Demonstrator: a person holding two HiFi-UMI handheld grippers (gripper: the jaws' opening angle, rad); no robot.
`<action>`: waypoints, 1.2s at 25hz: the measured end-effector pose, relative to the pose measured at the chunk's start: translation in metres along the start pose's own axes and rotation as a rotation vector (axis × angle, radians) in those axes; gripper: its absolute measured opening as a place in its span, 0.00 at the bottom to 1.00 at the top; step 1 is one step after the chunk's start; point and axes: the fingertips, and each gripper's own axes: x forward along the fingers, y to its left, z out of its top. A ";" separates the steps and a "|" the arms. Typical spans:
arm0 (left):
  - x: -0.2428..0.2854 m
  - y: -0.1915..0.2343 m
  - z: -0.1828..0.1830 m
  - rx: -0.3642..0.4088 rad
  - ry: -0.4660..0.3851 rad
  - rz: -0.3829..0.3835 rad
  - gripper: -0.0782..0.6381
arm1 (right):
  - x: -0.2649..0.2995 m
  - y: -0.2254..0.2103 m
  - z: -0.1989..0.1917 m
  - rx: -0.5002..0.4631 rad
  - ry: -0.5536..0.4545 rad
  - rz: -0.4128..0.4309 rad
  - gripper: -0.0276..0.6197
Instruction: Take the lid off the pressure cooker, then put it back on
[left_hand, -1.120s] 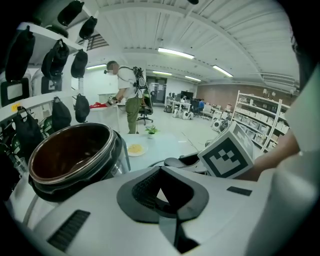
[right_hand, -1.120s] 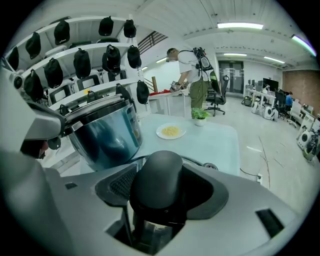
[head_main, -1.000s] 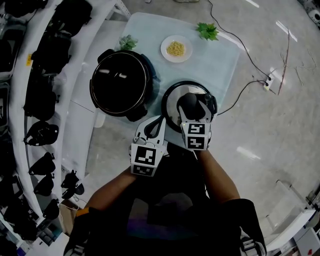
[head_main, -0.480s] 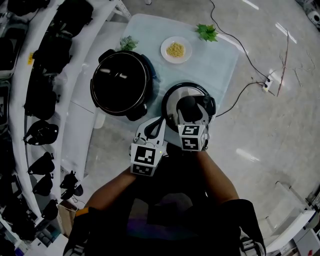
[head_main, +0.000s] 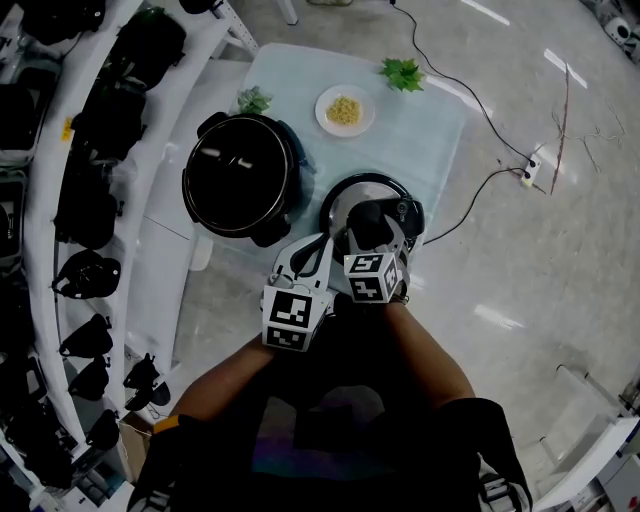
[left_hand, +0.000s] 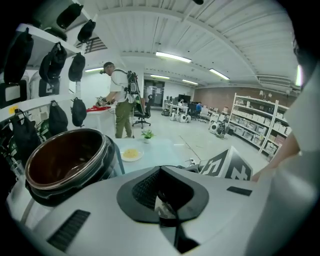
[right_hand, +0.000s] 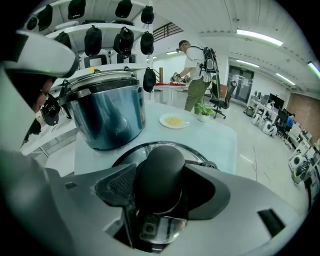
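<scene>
The pressure cooker (head_main: 240, 177) stands open on the pale table (head_main: 430, 130), and its dark inner pot shows in the left gripper view (left_hand: 65, 157). Its steel lid (head_main: 342, 205) is to the right of the pot, near the table's front edge. My right gripper (head_main: 375, 235) is shut on the lid's black knob (right_hand: 161, 175), with a jaw on each side of it. Whether the lid rests on the table I cannot tell. My left gripper (head_main: 312, 248) hovers just left of the lid, in front of the cooker, shut and holding nothing (left_hand: 162, 200).
A white plate of yellow food (head_main: 344, 110) and two small green plants (head_main: 402, 72) (head_main: 253, 99) sit at the table's far end. Curved white shelves with black bags (head_main: 90, 200) run along the left. A cable (head_main: 480, 185) lies on the floor at the right. A person (left_hand: 120, 100) stands far behind.
My right gripper has shifted a little left and toward me with the lid knob in it. The left gripper has stayed in place.
</scene>
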 end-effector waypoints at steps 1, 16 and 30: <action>0.000 -0.001 0.001 0.003 -0.001 -0.001 0.12 | 0.000 0.000 0.000 -0.006 0.007 0.003 0.52; -0.021 0.001 0.020 0.044 -0.063 -0.018 0.12 | -0.062 -0.006 0.050 0.013 -0.155 -0.035 0.44; -0.086 0.023 0.020 0.027 -0.172 -0.046 0.12 | -0.154 0.029 0.095 0.103 -0.331 -0.110 0.09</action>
